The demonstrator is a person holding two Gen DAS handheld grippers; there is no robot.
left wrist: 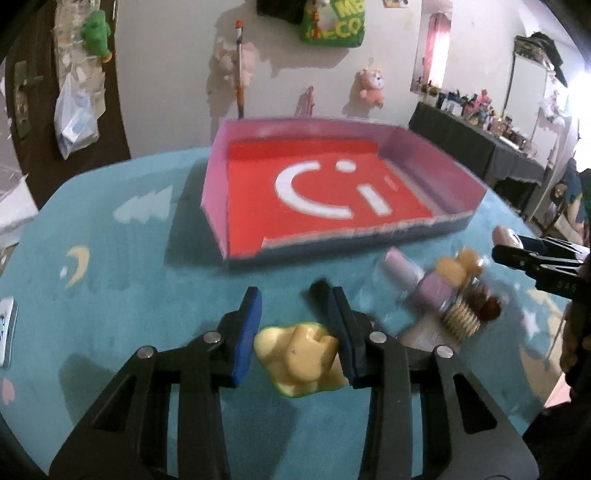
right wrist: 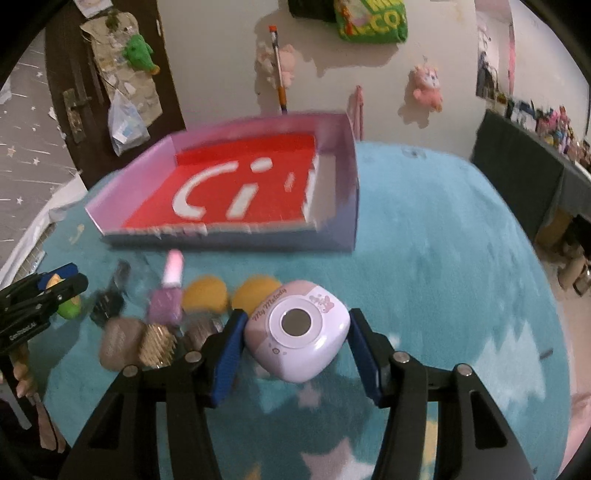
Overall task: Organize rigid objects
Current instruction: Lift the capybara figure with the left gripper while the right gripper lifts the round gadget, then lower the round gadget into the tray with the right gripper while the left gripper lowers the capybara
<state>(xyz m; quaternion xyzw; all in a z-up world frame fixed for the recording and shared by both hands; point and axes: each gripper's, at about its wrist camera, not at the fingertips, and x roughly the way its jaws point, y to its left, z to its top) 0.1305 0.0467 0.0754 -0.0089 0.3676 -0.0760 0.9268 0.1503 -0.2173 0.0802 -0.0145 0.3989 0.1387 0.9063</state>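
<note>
The left gripper [left wrist: 297, 334] clamps a small yellow-and-green plastic figure [left wrist: 301, 360], while the right gripper [right wrist: 295, 345] squeezes a rounded pink-and-white plastic case [right wrist: 297, 330]. Both are held clear of the teal cloth, probably for the shallow red-floored cardboard tray [left wrist: 436, 155] at 12 o'clock, leaving 1 lilac nail-polish bottle [right wrist: 168, 291] behind at 10 o'clock.

The pink-and-white device [right wrist: 297, 330] carries "My Melody" in cursive script at its ten o'clock corner. The box [left wrist: 236, 155] floor shows a large white "Ci". The green bag [right wrist: 371, 20] at twelve o'clock shows partial letters "CO".
</note>
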